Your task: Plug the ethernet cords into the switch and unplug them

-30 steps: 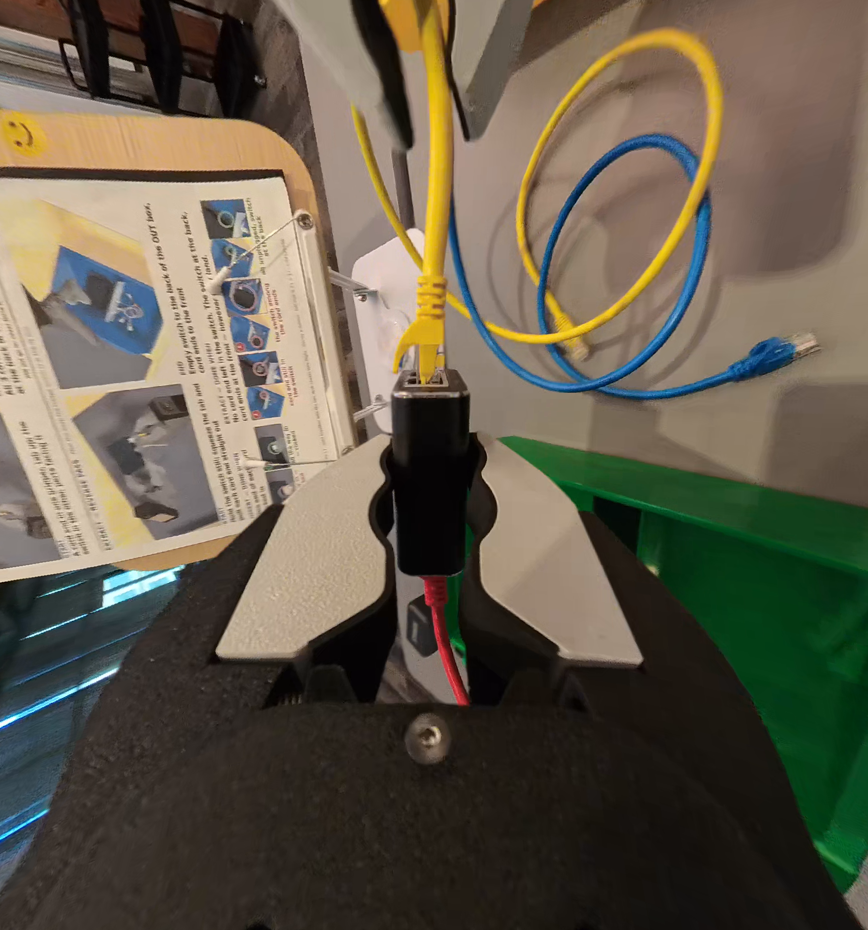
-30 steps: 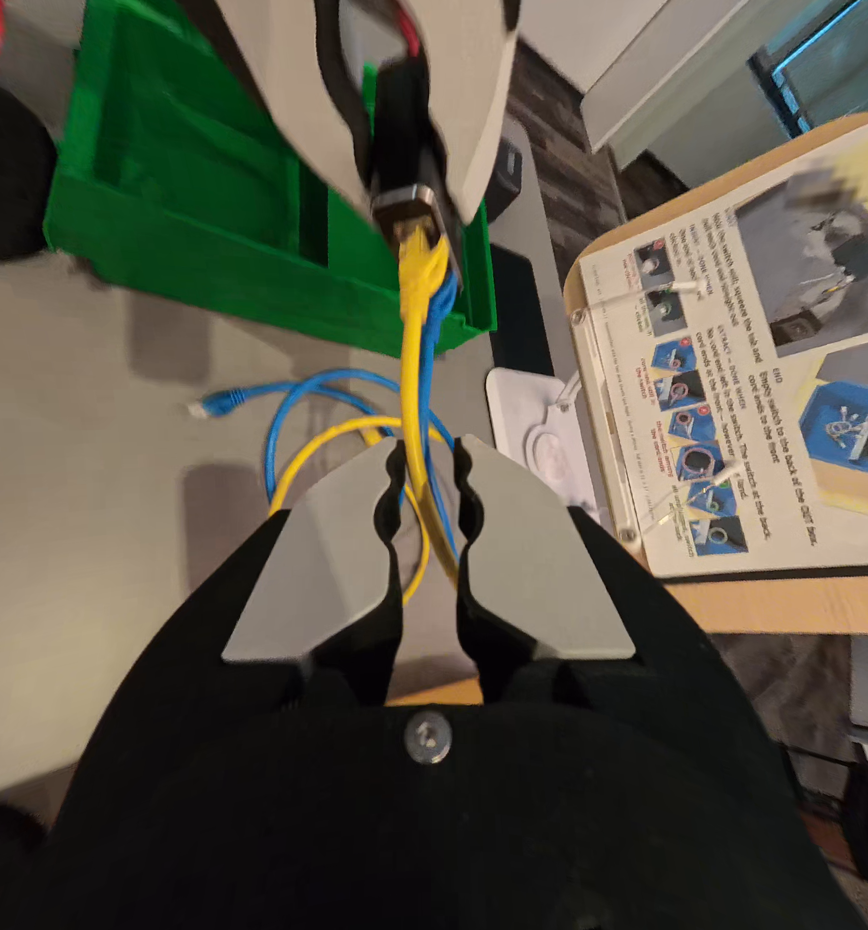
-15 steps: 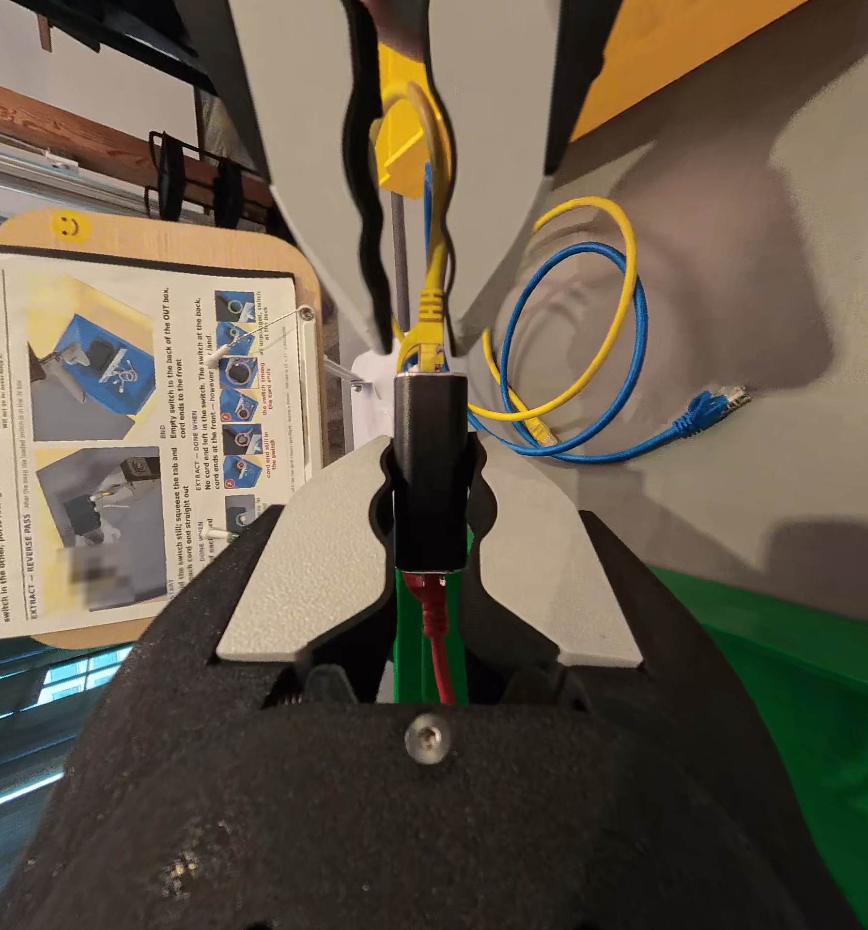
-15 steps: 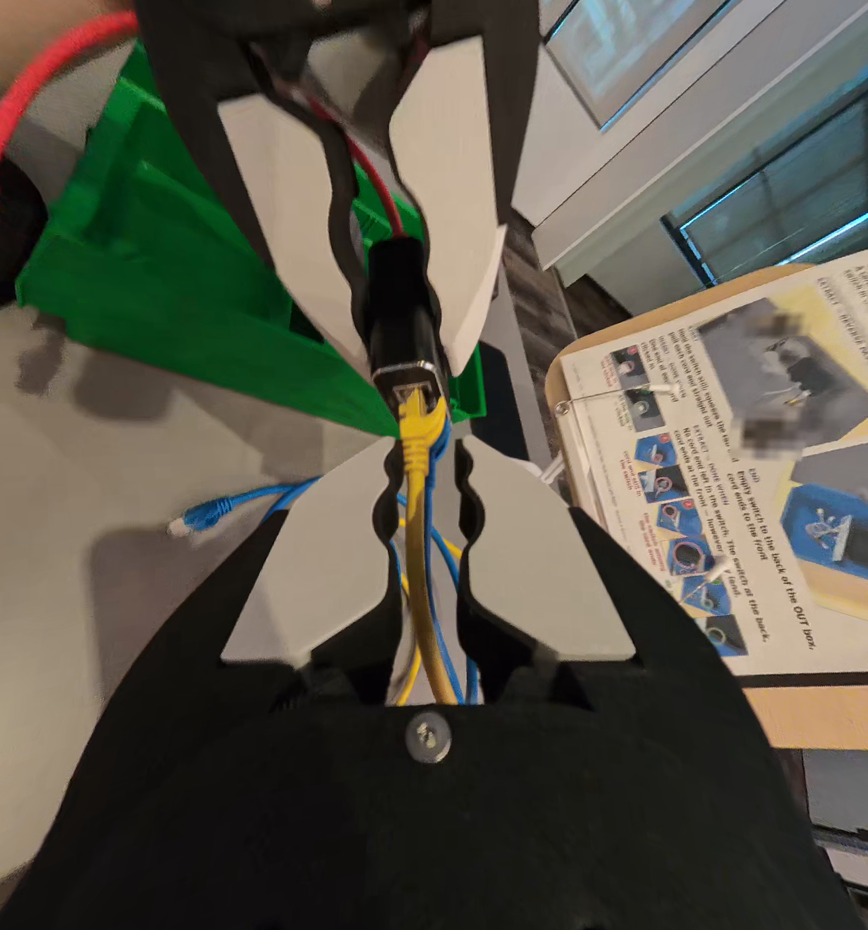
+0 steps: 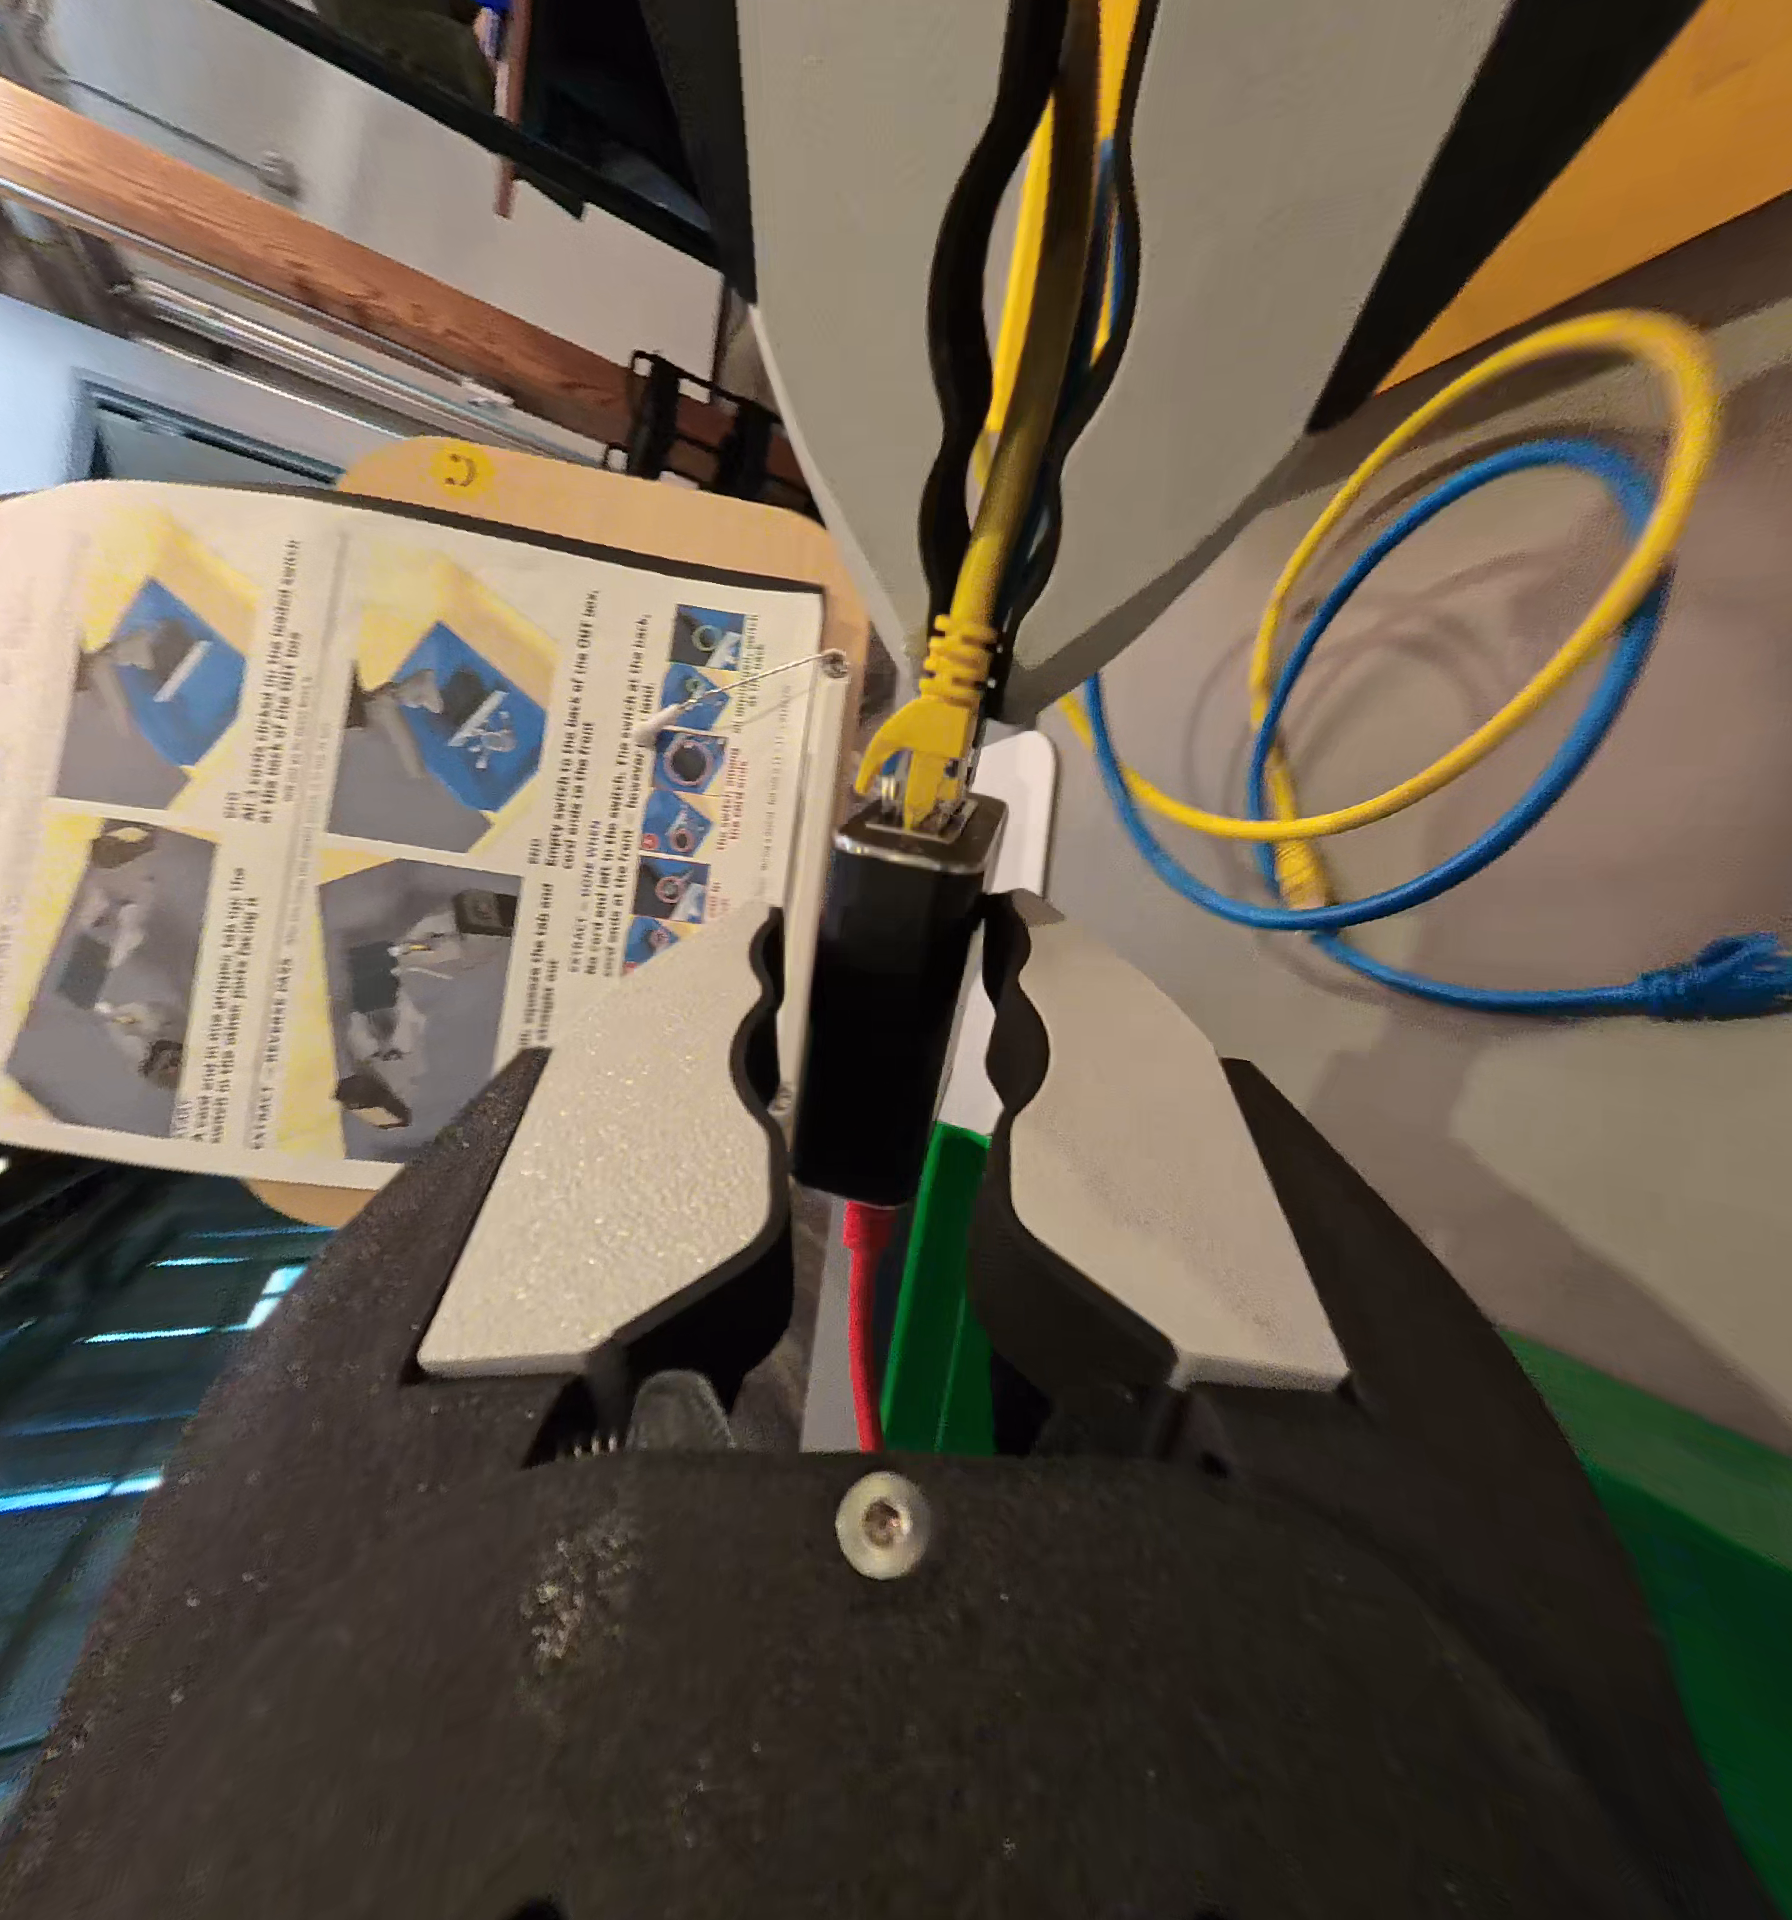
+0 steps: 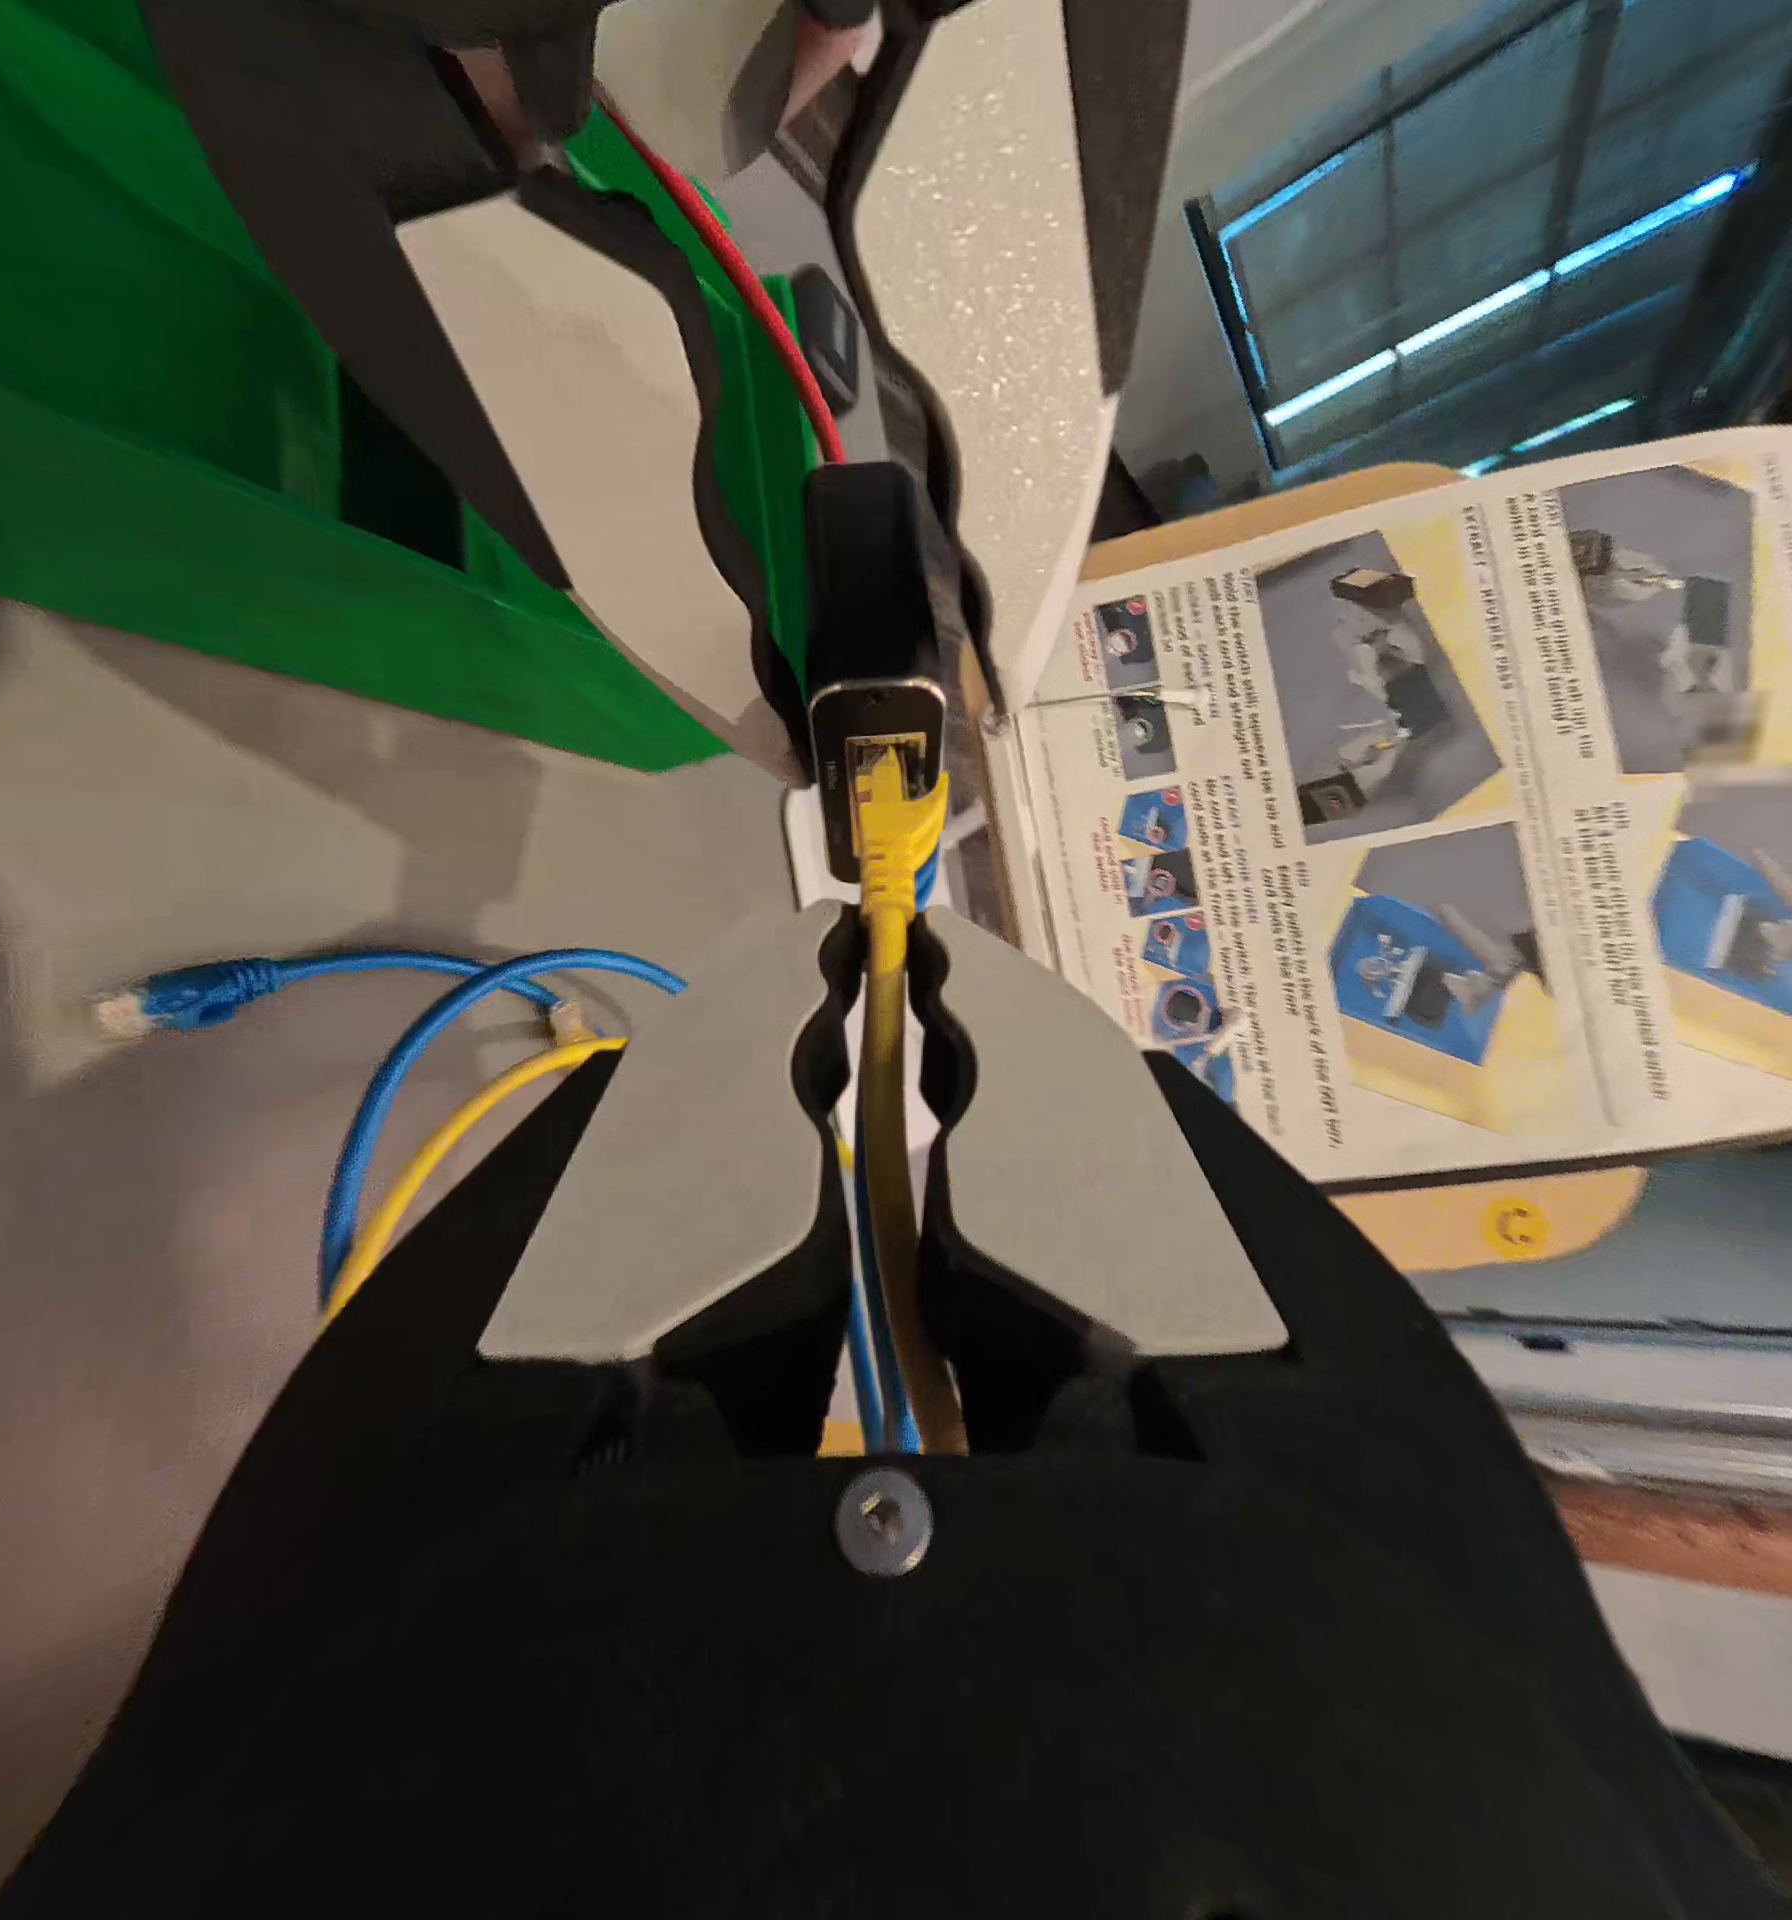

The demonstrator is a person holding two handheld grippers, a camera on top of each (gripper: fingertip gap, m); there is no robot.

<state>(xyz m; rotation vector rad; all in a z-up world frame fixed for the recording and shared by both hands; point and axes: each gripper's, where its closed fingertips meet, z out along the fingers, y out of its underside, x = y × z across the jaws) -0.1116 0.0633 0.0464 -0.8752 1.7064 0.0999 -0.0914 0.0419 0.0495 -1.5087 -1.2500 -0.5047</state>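
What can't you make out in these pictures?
- Left wrist view: where the red cord ends, hidden under the body of the left gripper.
- Right wrist view: whether the blue cord is plugged in, hidden behind the yellow plug.
- Both views: the instruction sheet's small pictures, blurred.

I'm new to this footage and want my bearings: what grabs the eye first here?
The black switch stands between the left gripper's parted fingers, a yellow cord plugged into its top port. The right gripper pinches that cord just below the plug. Loose blue and yellow cords coil on the grey table.
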